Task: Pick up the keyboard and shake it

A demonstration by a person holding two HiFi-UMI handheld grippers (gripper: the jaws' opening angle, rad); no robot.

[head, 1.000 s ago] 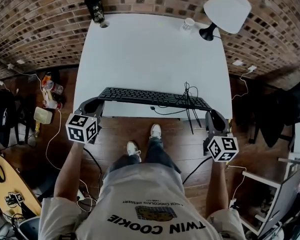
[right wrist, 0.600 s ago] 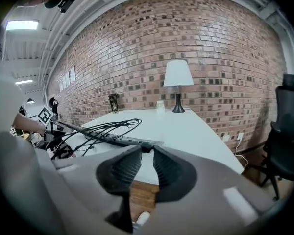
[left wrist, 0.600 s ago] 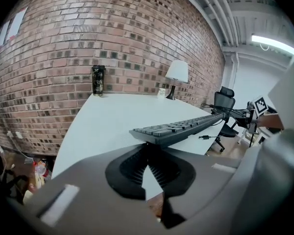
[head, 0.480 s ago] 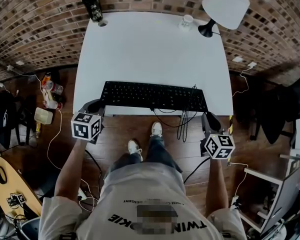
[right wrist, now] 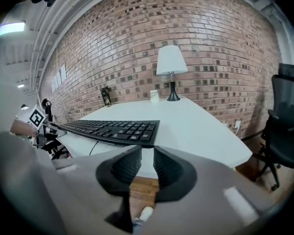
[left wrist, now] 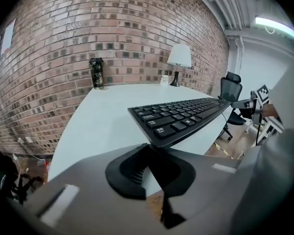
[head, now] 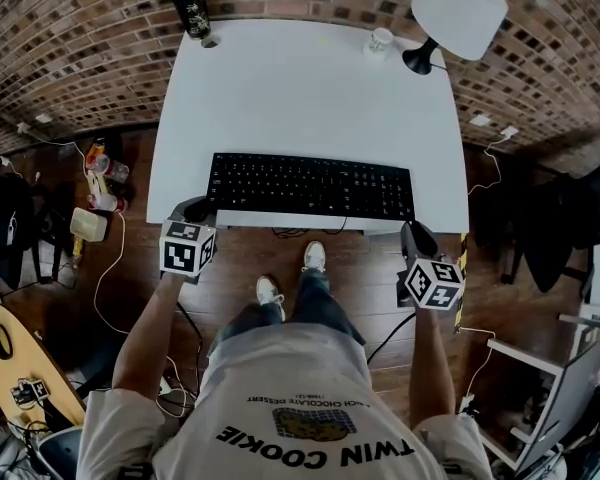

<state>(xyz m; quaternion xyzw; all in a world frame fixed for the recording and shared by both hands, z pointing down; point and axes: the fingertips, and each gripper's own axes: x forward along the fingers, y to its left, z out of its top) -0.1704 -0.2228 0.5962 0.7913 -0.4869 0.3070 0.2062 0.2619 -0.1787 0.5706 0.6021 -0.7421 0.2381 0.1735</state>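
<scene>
Now, black full-size keyboard [head: 312,185] lying flat along the white table's [head: 310,88] near edge, left gripper [head: 194,208] hovering at that table's near left edge, jaws pressing together on nothing, right gripper [head: 413,232] hanging off its near right corner, jaws slightly parted, empty.

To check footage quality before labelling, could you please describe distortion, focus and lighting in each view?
Head view: strong fisheye bows the brick wall around the table; lighting even. Left gripper view: keyboard sharp, left gripper blurred, corners dark. Right gripper view: ceiling light glows bright upper left; right gripper soft.
</scene>
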